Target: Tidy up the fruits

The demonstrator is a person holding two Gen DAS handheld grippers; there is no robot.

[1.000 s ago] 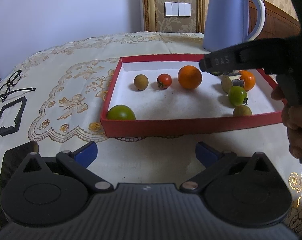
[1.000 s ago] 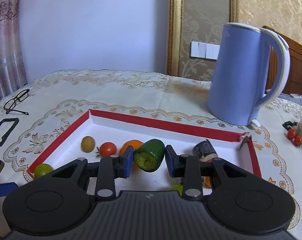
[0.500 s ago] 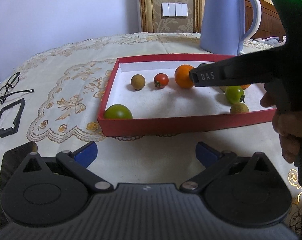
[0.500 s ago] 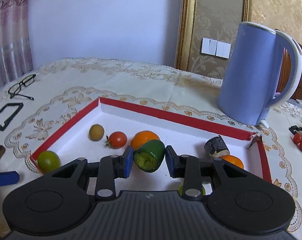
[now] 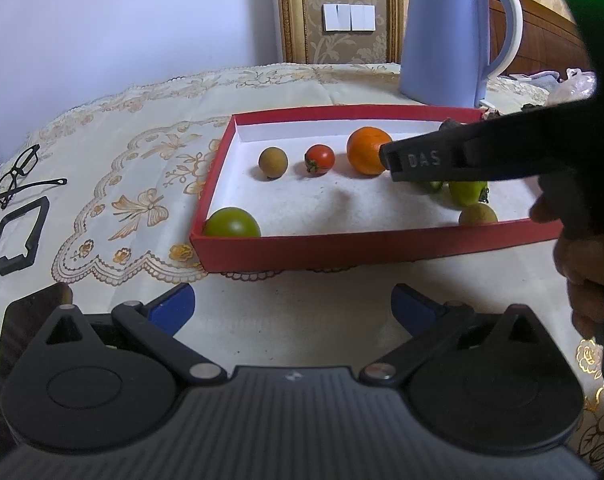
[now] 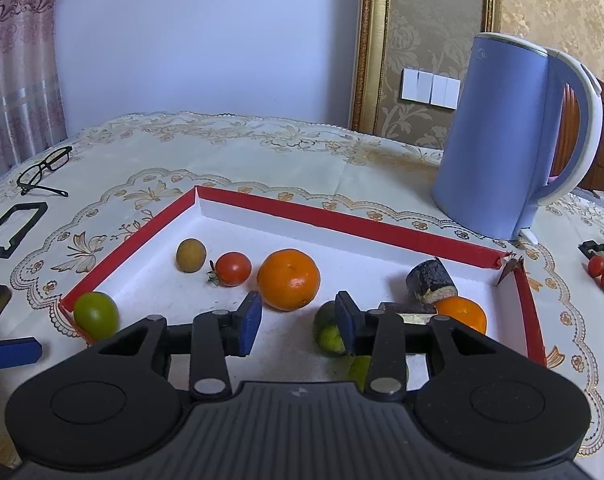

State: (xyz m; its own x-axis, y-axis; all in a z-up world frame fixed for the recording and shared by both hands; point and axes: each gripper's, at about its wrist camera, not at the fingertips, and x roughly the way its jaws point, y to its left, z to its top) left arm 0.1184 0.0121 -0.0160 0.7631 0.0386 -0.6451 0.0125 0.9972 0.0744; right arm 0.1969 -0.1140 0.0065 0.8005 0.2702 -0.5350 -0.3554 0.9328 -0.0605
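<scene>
In the red tray (image 6: 310, 216), the cut green fruit (image 6: 328, 330) lies released at five o'clock of the orange (image 6: 289, 279); right tongs (image 6: 297, 322) just parted, left tongs (image 5: 293, 304) open. Soft, slippery flesh is best gripped across its skin.

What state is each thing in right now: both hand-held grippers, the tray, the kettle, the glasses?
Right hand-held gripper: open, jaws just widening, nothing between the pads.
Green cut fruit: released, lying in the tray beside the right pad.
Left hand-held gripper: open, empty, hovering short of the tray.
Red tray: open-topped, holding the fruit.
Blue kettle: upright, lid shut.
Glasses: unfolded, on the tablecloth.
</scene>
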